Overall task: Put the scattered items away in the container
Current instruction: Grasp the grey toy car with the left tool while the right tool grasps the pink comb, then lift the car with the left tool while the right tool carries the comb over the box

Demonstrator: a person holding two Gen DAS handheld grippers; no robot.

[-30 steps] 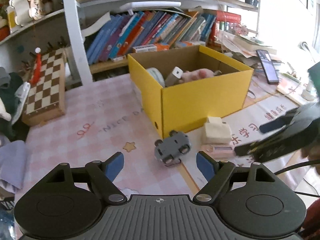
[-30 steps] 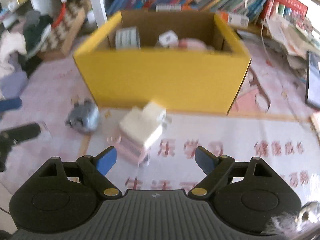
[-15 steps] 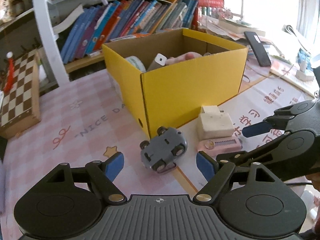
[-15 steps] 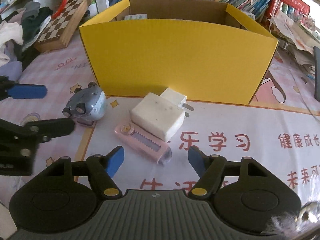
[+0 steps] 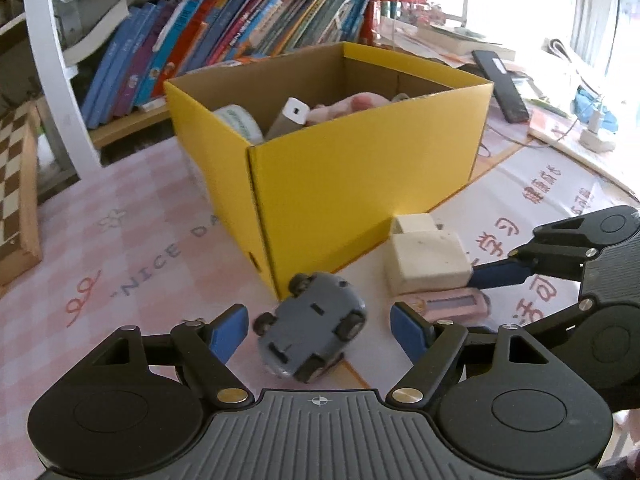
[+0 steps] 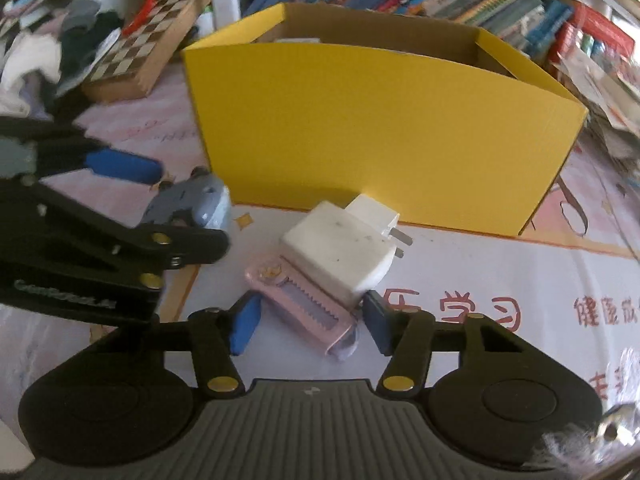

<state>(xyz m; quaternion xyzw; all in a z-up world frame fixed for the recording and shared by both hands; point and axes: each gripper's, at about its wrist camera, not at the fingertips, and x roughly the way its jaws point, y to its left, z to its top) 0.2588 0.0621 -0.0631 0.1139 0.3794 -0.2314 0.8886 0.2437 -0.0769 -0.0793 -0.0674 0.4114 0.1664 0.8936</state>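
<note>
— So, what covers the table (image 5: 132, 216)?
— Pink checked cloth, printed mats. Bookshelf (image 5: 240, 32) behind the yellow box (image 5: 360, 176).
— And both tools?
— Left tool (image 5: 316, 326) spread around the grey toy car (image 5: 312, 328); right tool (image 6: 308, 320) spread around the pink case (image 6: 304, 304), under the white charger (image 6: 340, 252).

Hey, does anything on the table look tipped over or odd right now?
Yes. The grey toy car lies tipped up, underside and wheels showing, by the yellow box corner. Also, the white charger rests partly on the pink case.
</note>
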